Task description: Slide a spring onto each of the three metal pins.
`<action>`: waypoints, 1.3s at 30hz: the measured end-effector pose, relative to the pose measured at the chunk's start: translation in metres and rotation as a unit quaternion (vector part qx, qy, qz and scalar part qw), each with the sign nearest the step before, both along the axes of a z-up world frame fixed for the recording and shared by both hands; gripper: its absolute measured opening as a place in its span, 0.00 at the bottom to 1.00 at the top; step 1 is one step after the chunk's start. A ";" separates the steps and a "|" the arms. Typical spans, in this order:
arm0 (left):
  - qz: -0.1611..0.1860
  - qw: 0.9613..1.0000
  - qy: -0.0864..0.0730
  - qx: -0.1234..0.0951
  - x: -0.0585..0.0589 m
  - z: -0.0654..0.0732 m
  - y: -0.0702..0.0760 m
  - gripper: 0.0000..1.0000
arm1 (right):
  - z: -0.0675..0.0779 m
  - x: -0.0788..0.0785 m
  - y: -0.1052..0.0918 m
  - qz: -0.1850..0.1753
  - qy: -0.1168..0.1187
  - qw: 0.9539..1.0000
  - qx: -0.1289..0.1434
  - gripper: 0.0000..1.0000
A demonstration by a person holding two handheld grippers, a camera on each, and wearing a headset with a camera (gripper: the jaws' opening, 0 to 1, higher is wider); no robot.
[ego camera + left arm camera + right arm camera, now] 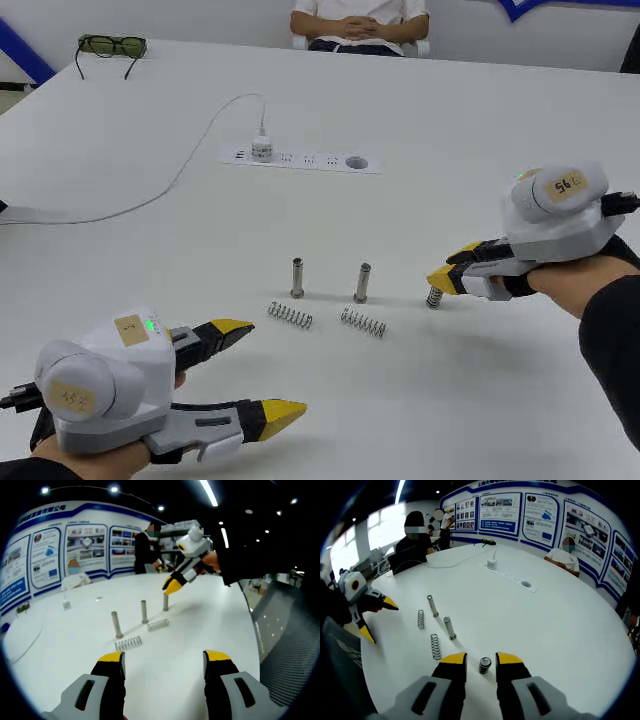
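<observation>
The white tabletop [420,120] takes up most of the head view. One person [360,20] sits at its far edge with hands folded.

The left gripper [258,368] hovers over the near left edge. Its jaws are spread wide and hold nothing. The right gripper [445,272] reaches in from the right edge. Its jaws are a little apart and clamp nothing, with the yellow tips just beside the top of the third pin [485,661].

One power strip [310,160] lies flat around the middle of the tabletop. A single charger [262,150] is plugged into it, and its cable [180,175] curves away to the left edge. One pair of glasses [110,45] rests near the far left edge.

There are three metal pins, standing upright in a row between the power strip and the near edge. The left pin [297,277] and the middle pin [362,283] are bare.

There are three springs. One spring [434,298] is coiled around the third pin. The two loose springs [290,315] [363,322] lie flat just nearer the near edge than the bare pins.
</observation>
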State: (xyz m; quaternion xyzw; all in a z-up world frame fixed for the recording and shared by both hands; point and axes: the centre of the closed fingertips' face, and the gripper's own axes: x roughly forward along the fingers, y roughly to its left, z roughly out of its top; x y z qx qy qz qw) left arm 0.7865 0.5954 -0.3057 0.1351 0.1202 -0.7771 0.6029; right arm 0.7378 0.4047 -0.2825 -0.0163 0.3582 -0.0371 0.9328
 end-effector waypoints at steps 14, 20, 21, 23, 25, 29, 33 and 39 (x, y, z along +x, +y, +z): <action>-0.001 1.000 0.000 0.000 0.000 0.000 0.000 0.64 | 0.006 0.013 0.024 0.039 -0.004 0.999 -0.006 0.23; -0.001 1.000 -0.001 0.000 0.000 0.000 0.000 0.64 | -0.004 0.017 0.037 0.056 0.006 0.998 -0.002 0.23; -0.001 1.000 0.000 0.000 0.000 0.000 0.000 0.64 | -0.005 0.017 0.039 0.058 0.006 0.998 -0.001 0.23; -0.001 1.000 -0.001 0.001 0.000 0.000 0.000 0.64 | -0.008 0.017 0.043 0.062 0.008 0.998 0.002 0.23; -0.001 1.000 -0.001 0.001 0.000 0.000 0.000 0.64 | -0.012 0.018 0.047 0.065 0.011 0.998 0.005 0.22; -0.002 1.000 -0.002 0.002 -0.001 0.000 0.000 0.64 | -0.021 0.019 0.053 0.071 0.016 0.997 0.012 0.21; -0.003 1.000 -0.002 0.003 -0.002 0.000 0.001 0.64 | -0.032 0.019 0.060 0.076 0.025 0.997 0.019 0.20; -0.003 1.000 -0.002 0.005 -0.002 -0.001 0.001 0.64 | -0.043 0.018 0.066 0.082 0.034 0.996 0.026 0.18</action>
